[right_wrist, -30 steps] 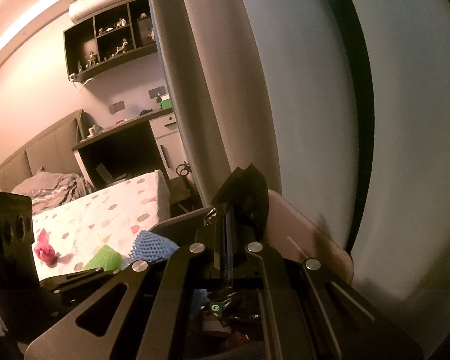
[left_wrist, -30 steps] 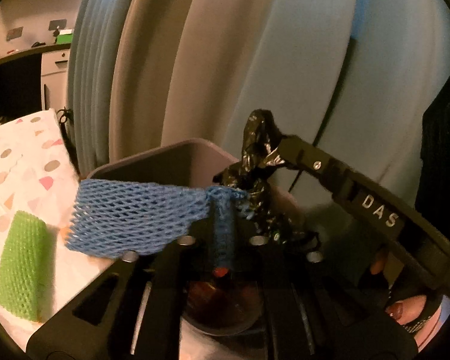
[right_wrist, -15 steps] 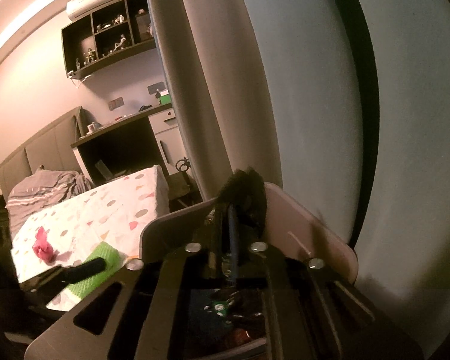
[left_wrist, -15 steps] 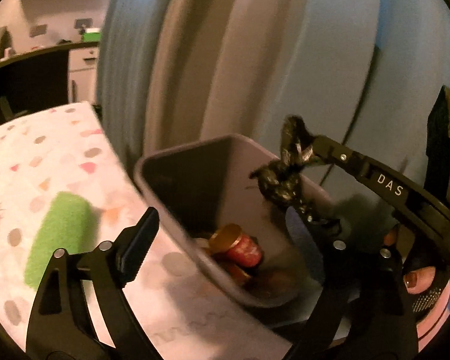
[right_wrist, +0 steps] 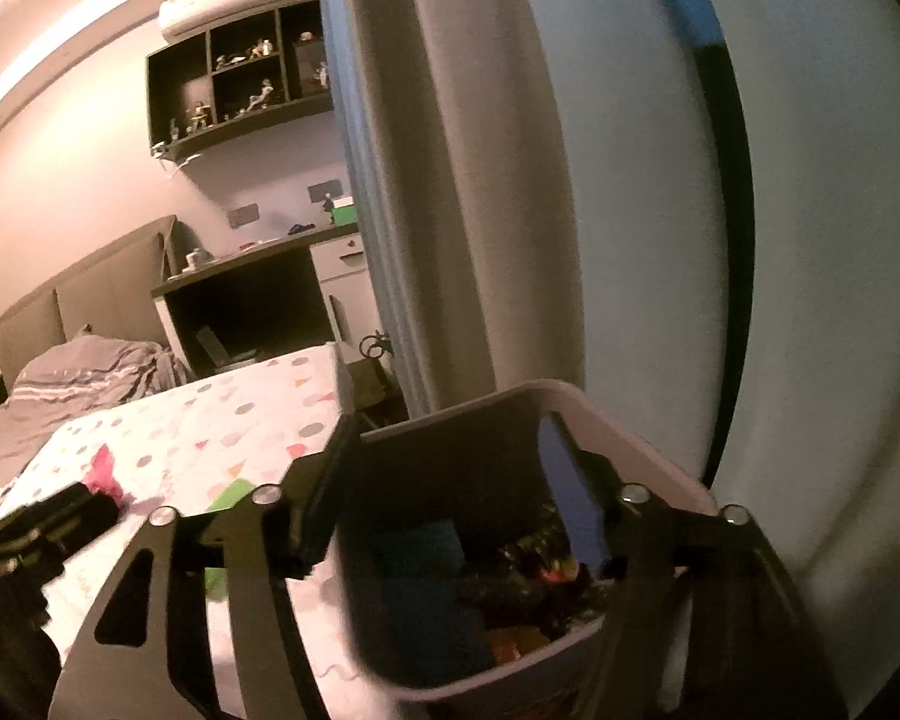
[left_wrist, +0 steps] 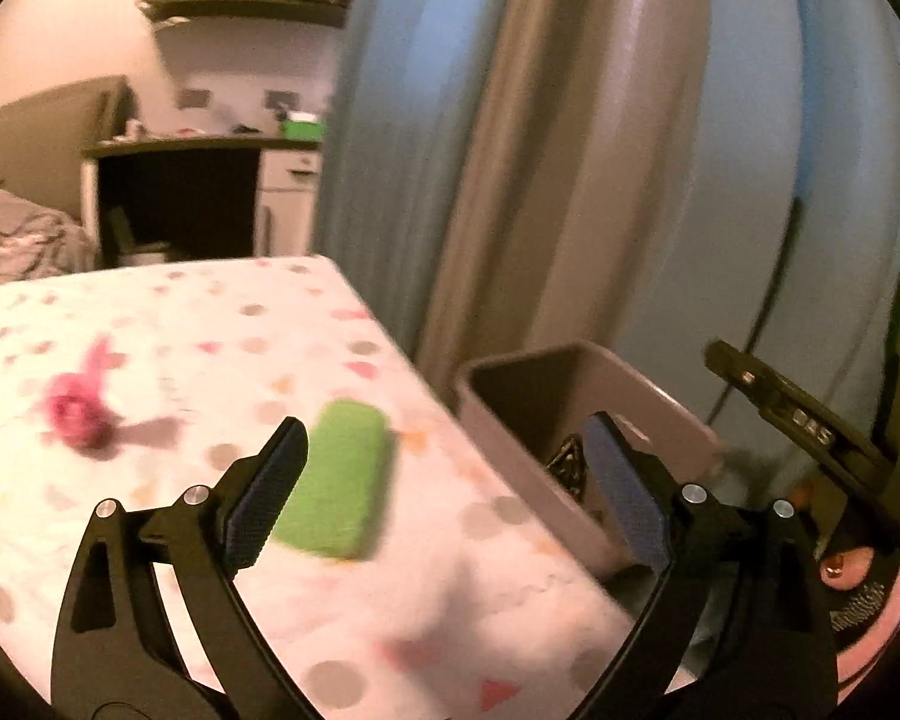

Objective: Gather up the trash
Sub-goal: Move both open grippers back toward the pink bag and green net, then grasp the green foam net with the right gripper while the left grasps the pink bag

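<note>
A grey trash bin (left_wrist: 642, 396) stands beside the table's right edge; in the right wrist view (right_wrist: 630, 438) it holds a blue net piece (right_wrist: 426, 546), a black bag (right_wrist: 522, 564) and other trash. My left gripper (left_wrist: 444, 474) is open and empty above the table edge, with a green foam net (left_wrist: 336, 480) between its fingers' line of sight and a pink crumpled piece (left_wrist: 78, 414) further left. My right gripper (right_wrist: 450, 498) is open and empty over the bin. The green net (right_wrist: 231, 492) and pink piece (right_wrist: 105, 471) also show in the right wrist view.
The table (left_wrist: 180, 324) has a white cloth with coloured dots. Curtains (left_wrist: 510, 150) hang close behind the bin. A bed (right_wrist: 90, 360), a desk (right_wrist: 252, 294) and wall shelves (right_wrist: 240, 96) lie beyond. The left gripper's body (right_wrist: 36, 528) shows at the right wrist view's left edge.
My left gripper opened, dropped the blue net into the bin and swung left toward the table. My right gripper opened and let the black bag fall into the bin.
</note>
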### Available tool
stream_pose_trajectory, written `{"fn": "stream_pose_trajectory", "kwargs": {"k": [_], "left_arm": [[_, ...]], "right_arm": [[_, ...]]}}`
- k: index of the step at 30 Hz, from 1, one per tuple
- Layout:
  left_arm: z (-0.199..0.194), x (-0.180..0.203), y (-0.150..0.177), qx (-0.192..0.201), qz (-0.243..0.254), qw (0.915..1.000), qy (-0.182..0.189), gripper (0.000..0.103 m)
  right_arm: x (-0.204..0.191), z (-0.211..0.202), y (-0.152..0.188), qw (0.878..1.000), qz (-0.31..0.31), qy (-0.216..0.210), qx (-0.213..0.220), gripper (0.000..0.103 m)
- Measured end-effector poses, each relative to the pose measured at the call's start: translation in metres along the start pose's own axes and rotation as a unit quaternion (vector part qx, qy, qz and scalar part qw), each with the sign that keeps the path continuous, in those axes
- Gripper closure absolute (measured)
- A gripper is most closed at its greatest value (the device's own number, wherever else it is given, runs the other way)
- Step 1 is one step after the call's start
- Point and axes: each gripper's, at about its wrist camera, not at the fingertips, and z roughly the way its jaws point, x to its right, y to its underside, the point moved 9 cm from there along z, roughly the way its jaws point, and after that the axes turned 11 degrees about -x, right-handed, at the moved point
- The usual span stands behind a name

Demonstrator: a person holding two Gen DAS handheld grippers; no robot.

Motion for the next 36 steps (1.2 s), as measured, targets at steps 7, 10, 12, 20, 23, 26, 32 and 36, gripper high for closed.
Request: {"fn": "stream_pose_trajectory", "kwargs": {"k": [7,10,12,20,23,26,32,36], "left_arm": [[-0.046,-0.067,0.014,0.031,-0.039,0.9948,-0.089,0.009],[-0.061,-0.093,0.023,0.032,-0.057,0.9909,-0.118,0.009],[-0.073,-0.112,0.029,0.035,-0.069,0.9879,-0.134,0.009],[-0.113,-0.176,0.048,0.051,-0.112,0.9732,-0.194,0.009],[-0.124,-0.194,0.050,0.058,-0.126,0.9679,-0.210,0.009],[-0.133,-0.207,0.049,0.067,-0.135,0.9637,-0.221,0.009],[-0.135,-0.226,0.038,0.081,-0.150,0.9568,-0.236,0.009],[-0.126,-0.230,0.024,0.088,-0.143,0.9583,-0.231,0.009]], "right_arm": [[-0.044,-0.014,0.021,1.000,-0.013,-0.021,-0.002,0.027],[-0.066,-0.012,0.031,0.999,-0.025,-0.032,-0.013,0.025],[-0.083,-0.008,0.039,0.998,-0.036,-0.039,-0.025,0.025],[-0.153,0.015,0.064,0.992,-0.094,-0.057,-0.062,0.025],[-0.171,0.033,0.072,0.989,-0.109,-0.054,-0.082,0.025],[-0.182,0.052,0.078,0.987,-0.113,-0.052,-0.104,0.025],[-0.192,0.087,0.083,0.984,-0.112,-0.030,-0.135,0.025],[-0.191,0.109,0.085,0.983,-0.100,-0.015,-0.155,0.025]]}}
